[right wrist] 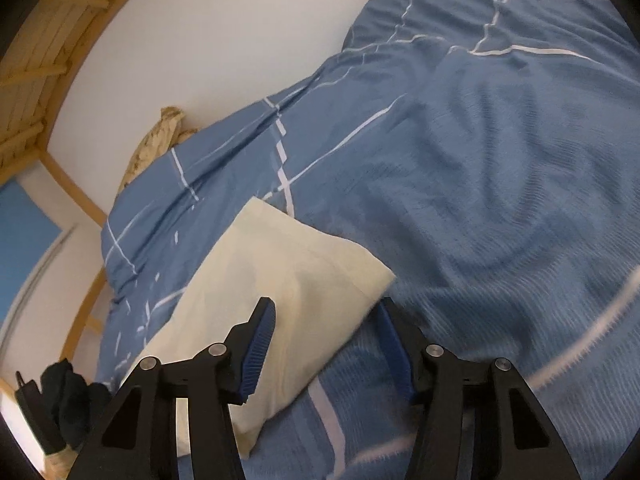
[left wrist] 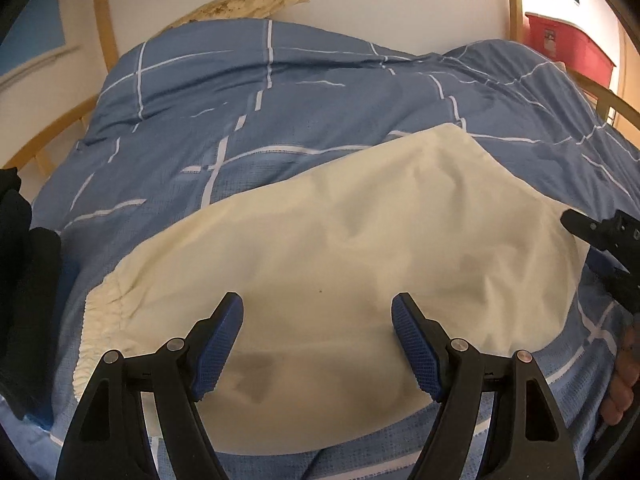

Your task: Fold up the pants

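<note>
The cream pants (left wrist: 340, 240) lie folded flat on the blue checked duvet (left wrist: 240, 112), with their gathered waistband (left wrist: 100, 320) at the left. My left gripper (left wrist: 318, 320) hovers open over the near part of the pants, and nothing is between its blue pads. In the right wrist view the pants (right wrist: 280, 280) show as a narrow cream strip. My right gripper (right wrist: 326, 316) is open at their right corner, one pad over the cloth and the other over the duvet beside the edge. It also shows at the right edge of the left wrist view as the black gripper (left wrist: 600, 240).
Dark clothes (left wrist: 20, 280) are heaped at the bed's left edge. A patterned pillow (left wrist: 248, 0) leans on the white wall behind the duvet. A red box (left wrist: 568, 44) stands at the far right. The wooden bed frame (right wrist: 32, 60) runs overhead. A hand (left wrist: 624, 380) shows low right.
</note>
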Available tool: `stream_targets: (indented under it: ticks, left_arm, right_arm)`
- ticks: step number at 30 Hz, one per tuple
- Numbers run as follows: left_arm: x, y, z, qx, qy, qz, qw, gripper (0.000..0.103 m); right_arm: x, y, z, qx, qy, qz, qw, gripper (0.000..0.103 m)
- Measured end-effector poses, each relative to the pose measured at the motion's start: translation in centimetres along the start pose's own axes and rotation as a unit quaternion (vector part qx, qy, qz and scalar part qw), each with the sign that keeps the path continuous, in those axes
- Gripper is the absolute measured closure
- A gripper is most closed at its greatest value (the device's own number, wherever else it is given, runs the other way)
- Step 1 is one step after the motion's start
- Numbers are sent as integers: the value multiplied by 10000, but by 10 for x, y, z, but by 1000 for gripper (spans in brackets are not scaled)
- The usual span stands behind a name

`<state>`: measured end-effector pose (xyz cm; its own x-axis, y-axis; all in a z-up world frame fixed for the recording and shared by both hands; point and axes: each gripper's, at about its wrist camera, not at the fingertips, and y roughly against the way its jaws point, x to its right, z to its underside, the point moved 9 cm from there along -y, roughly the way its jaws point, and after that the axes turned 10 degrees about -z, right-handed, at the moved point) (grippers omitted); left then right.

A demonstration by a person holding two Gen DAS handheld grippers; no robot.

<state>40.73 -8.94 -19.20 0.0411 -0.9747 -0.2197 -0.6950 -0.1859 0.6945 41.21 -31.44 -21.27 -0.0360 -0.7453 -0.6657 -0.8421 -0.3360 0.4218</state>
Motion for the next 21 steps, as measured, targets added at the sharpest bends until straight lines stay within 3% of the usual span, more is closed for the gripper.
stream_targets:
  ticks: [5, 9, 12, 14, 18, 21]
  left_arm:
    - [-4, -3, -1, -43, 39, -75, 10000, 27]
    - [-9, -1, 2, -103, 235, 54, 9997, 27]
    - [-12, 6, 5, -85, 269, 43, 9996, 27]
    - [-13, 13, 8, -66, 301, 150, 9994, 27]
    - [-22, 27, 15, -35, 304, 87, 9995, 27]
    - [-32, 32, 22, -123, 390, 94, 9991, 27]
  right_arm:
    - [-5, -7, -7, -124, -34, 18, 9999, 48]
    - [-6, 13, -4, -137, 13, 407, 9991, 48]
    - [-16, 31, 18, -363, 587, 569, 9960, 48]
    - [-33, 35, 34, -574, 1049, 434, 9919, 48]
    - [-71, 38, 66, -1052, 1638, -290, 9804, 48]
    - [-75, 32, 78, -1323, 1776, -322, 9746, 50]
